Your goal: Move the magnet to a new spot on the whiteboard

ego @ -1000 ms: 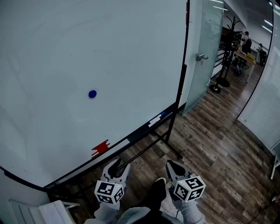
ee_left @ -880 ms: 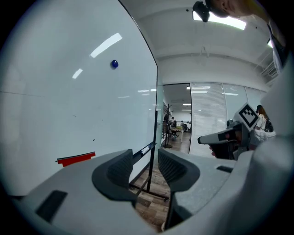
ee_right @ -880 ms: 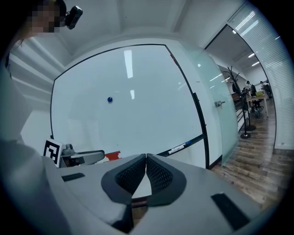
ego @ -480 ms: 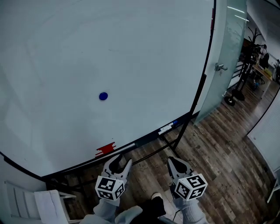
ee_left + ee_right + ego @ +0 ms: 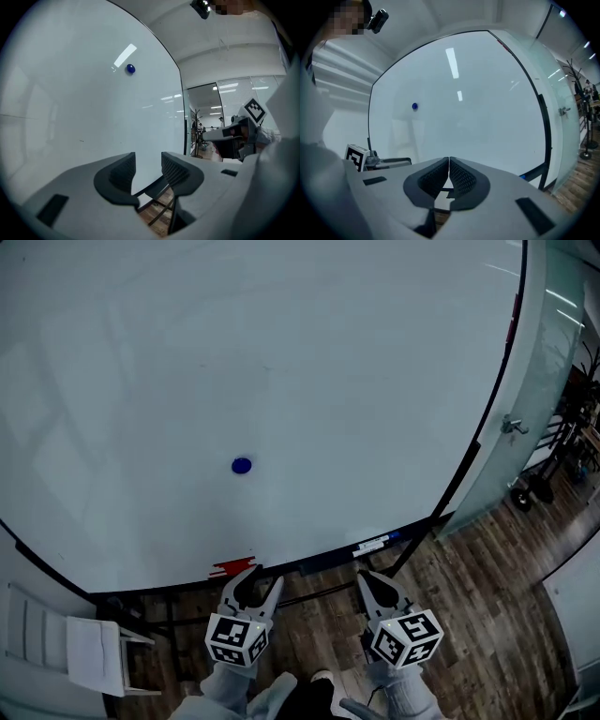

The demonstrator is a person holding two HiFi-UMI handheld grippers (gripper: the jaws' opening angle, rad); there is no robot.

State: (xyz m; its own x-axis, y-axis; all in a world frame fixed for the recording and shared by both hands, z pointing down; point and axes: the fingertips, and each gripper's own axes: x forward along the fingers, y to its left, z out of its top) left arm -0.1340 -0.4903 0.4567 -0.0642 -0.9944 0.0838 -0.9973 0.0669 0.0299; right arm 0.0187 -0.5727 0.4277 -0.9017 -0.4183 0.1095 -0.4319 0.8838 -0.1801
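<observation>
One blue magnet (image 5: 242,465) sits on the whiteboard (image 5: 375,371), low and left of centre. It is alone on bare surface and well above the bottom edge. It clings to the upright face by its own pull, so nothing props it.

- Board otherwise unmarked. Plenty of free surface on every side, so a new spot should be easy to find.
- Along the bottom ledge (image 5: 309,565): a red item (image 5: 232,567), likely an eraser, almost directly below the magnet. A marker (image 5: 373,544) lies further right.
- Left gripper (image 5: 262,577) is held low, just under the ledge and roughly beneath the magnet. Its jaws are spread with nothing between them, only board and floor beyond. My reading is that it is set open in readiness, being the nearer tool for the pick.
- Right gripper (image 5: 367,582) is level with the left and off to the side. Its jaws are clenched pad to pad on nothing. It looks parked, since one small magnet should need only one tool.
- Both grippers are well apart from the magnet; the reach has not begun.
- Surroundings: white chair (image 5: 84,652) at lower left, glass door (image 5: 544,381) right of the board, wood floor (image 5: 487,615) below.
</observation>
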